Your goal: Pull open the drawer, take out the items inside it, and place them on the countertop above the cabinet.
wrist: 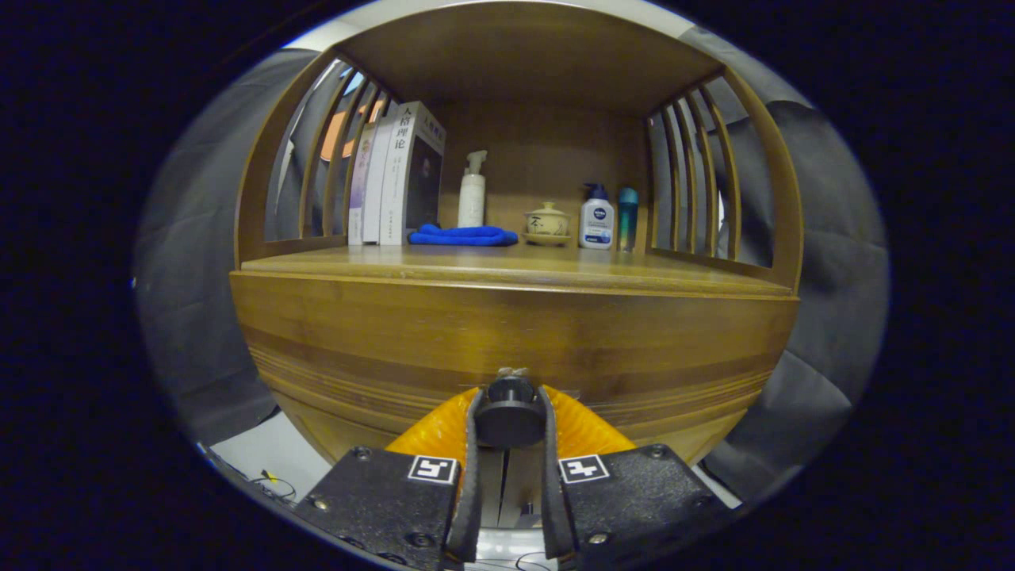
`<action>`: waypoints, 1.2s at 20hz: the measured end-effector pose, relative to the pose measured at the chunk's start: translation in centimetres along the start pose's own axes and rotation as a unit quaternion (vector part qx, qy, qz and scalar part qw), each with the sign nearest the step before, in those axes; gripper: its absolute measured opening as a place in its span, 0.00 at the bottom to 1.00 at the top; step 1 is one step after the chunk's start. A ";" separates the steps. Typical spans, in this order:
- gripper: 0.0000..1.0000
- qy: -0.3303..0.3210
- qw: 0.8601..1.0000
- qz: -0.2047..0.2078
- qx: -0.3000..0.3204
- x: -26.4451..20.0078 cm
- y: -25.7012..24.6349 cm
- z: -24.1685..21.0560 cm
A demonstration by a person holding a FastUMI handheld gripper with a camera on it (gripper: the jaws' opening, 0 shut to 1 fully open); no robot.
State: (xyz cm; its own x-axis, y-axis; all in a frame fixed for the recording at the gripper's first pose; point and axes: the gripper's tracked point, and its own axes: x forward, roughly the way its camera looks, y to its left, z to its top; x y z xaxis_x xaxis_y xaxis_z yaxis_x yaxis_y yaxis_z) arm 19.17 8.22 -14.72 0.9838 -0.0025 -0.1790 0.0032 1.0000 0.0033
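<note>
On drawer (507, 341) knob (509, 412): claw (509, 420) clamped.

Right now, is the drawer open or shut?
Shut: the drawer front sits flush under the countertop; gripper clamps its knob.

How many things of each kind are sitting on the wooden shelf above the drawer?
Books: 3
Bottles (pump bottle, lotion bottle, teal bottle): 3
Blue cloth: 1
Lidded tea bowl: 1
Total: 8
The gripper is shut on the drawer knob.
</note>
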 end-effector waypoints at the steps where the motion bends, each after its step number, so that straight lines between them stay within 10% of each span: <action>1: 0.33 0.000 1.000 -0.002 -0.002 -0.2 -0.1 -0.1; 24: 0.32 0.003 1.000 -0.002 0.003 -13.9 -0.5 -4.9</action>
State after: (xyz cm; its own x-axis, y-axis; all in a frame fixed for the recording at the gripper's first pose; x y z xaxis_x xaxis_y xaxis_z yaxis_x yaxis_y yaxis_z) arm 4.61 7.77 -17.09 0.9827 -0.0069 -0.1850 0.0088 0.9999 0.0093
